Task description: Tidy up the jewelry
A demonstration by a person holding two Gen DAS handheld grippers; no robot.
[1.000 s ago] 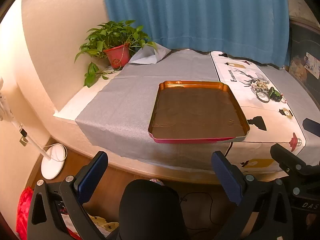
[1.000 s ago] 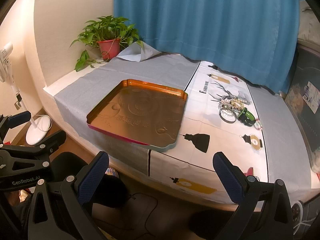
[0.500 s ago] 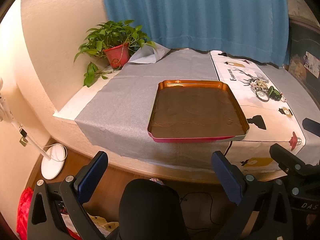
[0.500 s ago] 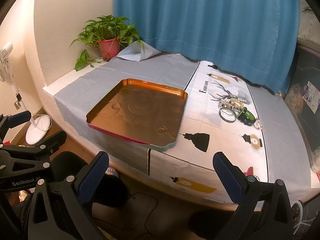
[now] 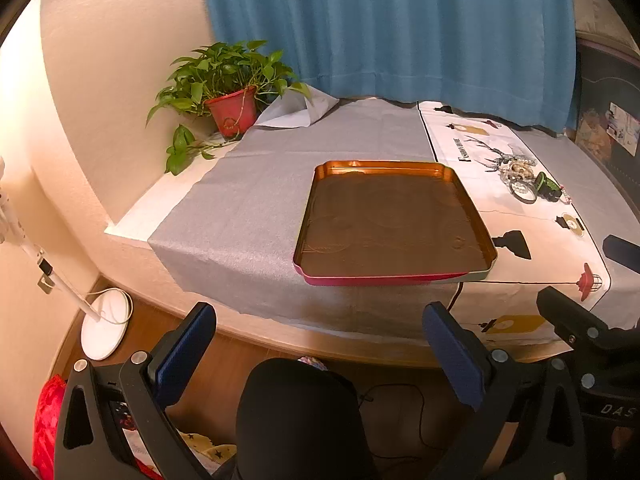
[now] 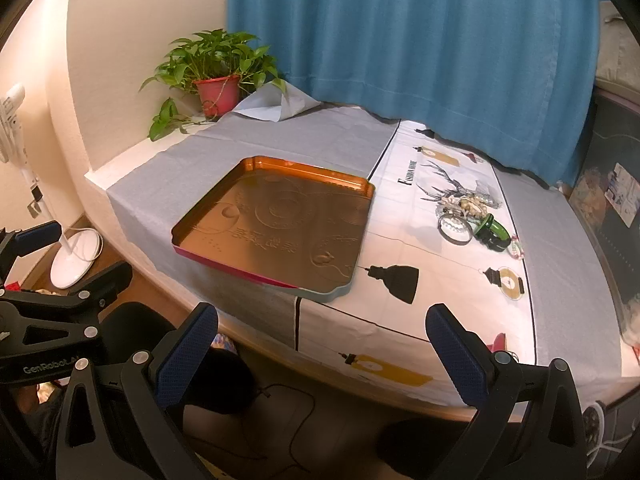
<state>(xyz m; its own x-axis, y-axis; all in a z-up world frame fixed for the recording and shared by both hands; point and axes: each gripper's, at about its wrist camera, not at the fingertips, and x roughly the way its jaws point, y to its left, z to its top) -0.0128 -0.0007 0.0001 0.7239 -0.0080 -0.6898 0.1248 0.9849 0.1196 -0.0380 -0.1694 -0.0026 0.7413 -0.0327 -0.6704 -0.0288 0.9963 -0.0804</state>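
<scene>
Pre-grasp stage: left gripper (image 5: 320,344) and right gripper (image 6: 322,344) both hang spread wide and empty below the table edge, the jewelry pile (image 6: 474,216) sits at 2 o'clock of the bare copper tray (image 6: 276,232), so the next move probably calls for a right-hand reach.

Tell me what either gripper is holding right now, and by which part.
Nothing is held. The left gripper and right gripper are both open and empty, short of the table edge. The jewelry pile lies untouched on the white cloth beside the tray.
</scene>
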